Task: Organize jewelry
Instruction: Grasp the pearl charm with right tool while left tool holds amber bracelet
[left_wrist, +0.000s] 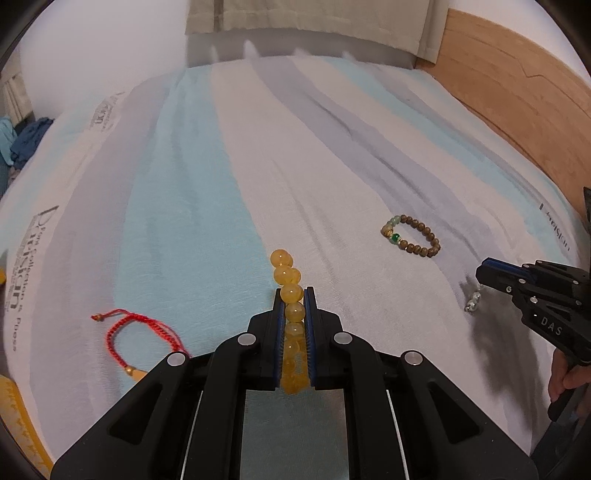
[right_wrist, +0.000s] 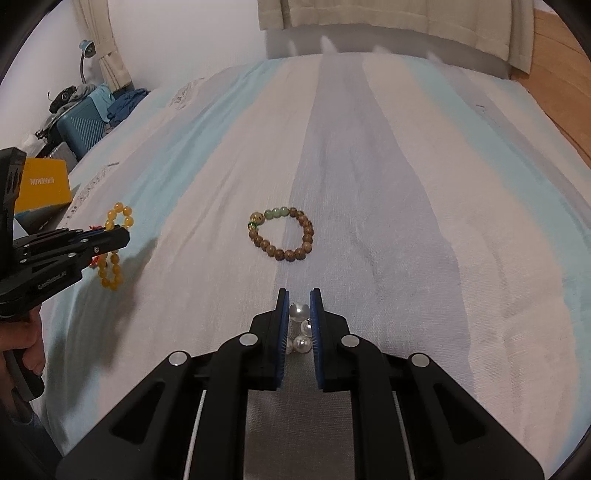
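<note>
My left gripper (left_wrist: 294, 295) is shut on a yellow bead bracelet (left_wrist: 290, 291) and holds it above the striped bedsheet; the right wrist view shows this gripper (right_wrist: 123, 234) at the left with the bracelet (right_wrist: 110, 251) looped around its fingers. My right gripper (right_wrist: 300, 295) is shut on a pearl bracelet (right_wrist: 300, 326); in the left wrist view it (left_wrist: 480, 275) is at the right with pearls (left_wrist: 472, 301) hanging below. A brown and green bead bracelet (left_wrist: 412, 233) (right_wrist: 282, 233) lies on the sheet between them. A red cord bracelet (left_wrist: 129, 339) lies at the left.
The bed's blue, white and grey striped sheet (right_wrist: 369, 166) fills both views. A wooden headboard (left_wrist: 517, 88) runs along the right. A yellow box (right_wrist: 46, 184) and a blue suitcase (right_wrist: 83, 125) stand beyond the bed's left edge. A cream curtain (right_wrist: 388, 22) hangs at the far end.
</note>
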